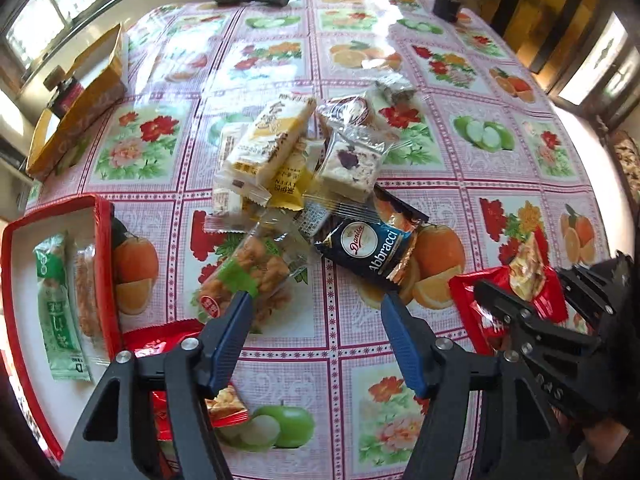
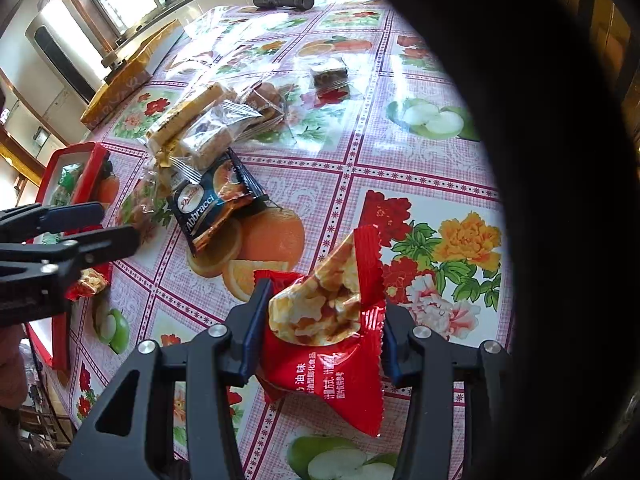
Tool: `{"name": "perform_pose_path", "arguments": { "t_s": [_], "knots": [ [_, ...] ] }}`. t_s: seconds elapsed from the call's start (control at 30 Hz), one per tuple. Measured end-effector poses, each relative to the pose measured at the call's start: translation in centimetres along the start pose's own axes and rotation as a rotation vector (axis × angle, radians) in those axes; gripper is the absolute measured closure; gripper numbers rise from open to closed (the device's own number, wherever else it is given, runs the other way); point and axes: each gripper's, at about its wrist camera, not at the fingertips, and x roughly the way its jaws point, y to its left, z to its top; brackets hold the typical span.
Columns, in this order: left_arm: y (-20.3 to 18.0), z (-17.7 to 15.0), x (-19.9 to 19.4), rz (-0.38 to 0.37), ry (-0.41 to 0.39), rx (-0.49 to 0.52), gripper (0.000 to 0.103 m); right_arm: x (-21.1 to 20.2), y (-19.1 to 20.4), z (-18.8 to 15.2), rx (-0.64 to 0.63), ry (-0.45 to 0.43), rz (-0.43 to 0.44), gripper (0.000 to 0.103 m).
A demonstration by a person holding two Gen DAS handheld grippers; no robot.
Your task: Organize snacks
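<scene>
In the left wrist view, our left gripper (image 1: 316, 308) hangs nearest, its blue fingers spread wide with nothing between them, over bare cloth just beside the green-banded peanut pack (image 1: 244, 276). The red tray (image 1: 105, 264) at left already holds two snacks. We risk nudging the red packet (image 1: 224, 404) lying under the fingers, or catching the Abbracci packet (image 1: 372, 246).

In the right wrist view, our right gripper (image 2: 320, 320) clamps a red snack packet (image 2: 332, 344). The grip is on crinkly film, so it may slip. The snack pile (image 2: 212, 120) lies between it and the tray.
</scene>
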Motion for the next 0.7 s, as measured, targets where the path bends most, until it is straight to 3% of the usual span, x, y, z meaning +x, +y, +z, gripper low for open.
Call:
{"name": "perform_pose_path", "arguments": {
  "t_s": [0.07,0.13,0.37,0.57,0.67,0.7],
  "knots": [
    [-0.7,0.7,1.4,-0.047,0.037,-0.056,0.037,-0.1,-0.3,-0.1,0.002,-0.001,0.012,0.054],
    [-1.6,1.6,2.8,-0.010,0.064,-0.058,0.037,-0.2,-0.6,-0.1,0.003,-0.001,0.023,0.054],
    [-3.9,4.9,4.0,0.052,0.020,-0.011,0.033,-0.1,-1.2,0.2,0.002,-0.001,0.055,0.054],
    [-5.2,7.0,5.0,0.057,0.028,0.022,0.025,0.0,-1.2,0.5,-0.014,0.007,0.058,0.054],
    [-6.0,7.8,5.2,0.036,0.039,0.039,0.028,0.2,-0.9,0.8,-0.035,-0.002,0.034,0.054],
    [-6.2,7.8,5.0,0.025,0.037,0.048,0.037,0.3,-0.8,0.9,-0.041,-0.005,0.027,0.054]
  ]
}}
